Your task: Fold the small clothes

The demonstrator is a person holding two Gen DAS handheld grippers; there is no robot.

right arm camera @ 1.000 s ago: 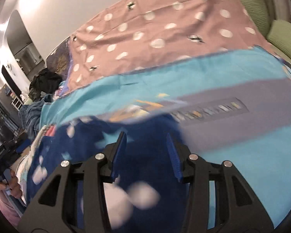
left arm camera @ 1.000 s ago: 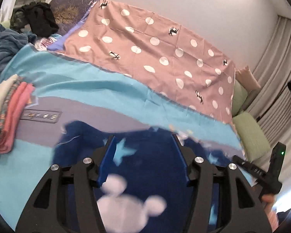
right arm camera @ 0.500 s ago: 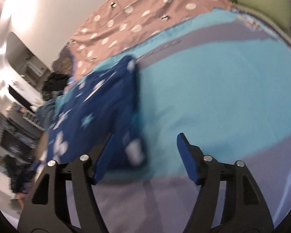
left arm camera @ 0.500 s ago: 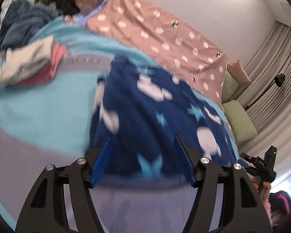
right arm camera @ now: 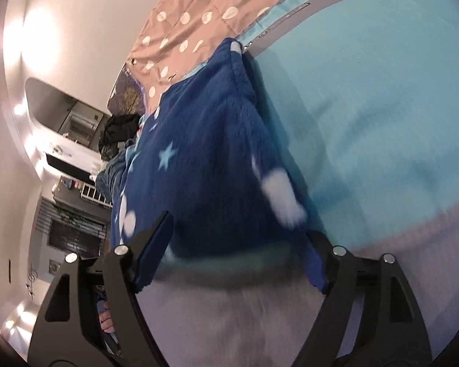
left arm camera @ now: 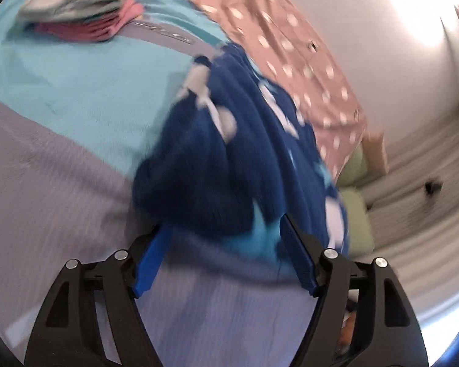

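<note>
A navy fleece garment [left arm camera: 229,153] with white patches and pale blue stars lies spread on the turquoise and grey blanket [left arm camera: 76,85]. My left gripper [left arm camera: 226,226] sits at the garment's near edge. Its jaws are opening and the blue pads [left arm camera: 150,263] stand clear of the cloth, whose hem lies between the tips. In the right wrist view the same garment [right arm camera: 205,153] runs away to the upper left. My right gripper [right arm camera: 240,226] is at its near corner, jaws opening, with the hem between the fingers and not pinched.
A stack of folded clothes [left arm camera: 82,12] sits at the far left of the bed. A pink dotted quilt [left arm camera: 290,46] covers the far side, with green pillows [left arm camera: 356,223] to the right. Dark clothes [right arm camera: 119,131] are heaped at the far end. A person's hand [right arm camera: 107,318] shows behind the right gripper.
The garment hung close in front of both grippers a second ago; now it lies on the blanket. Both grippers have sunk, drawn back to its near edge, rolled, and widened their jaws.
</note>
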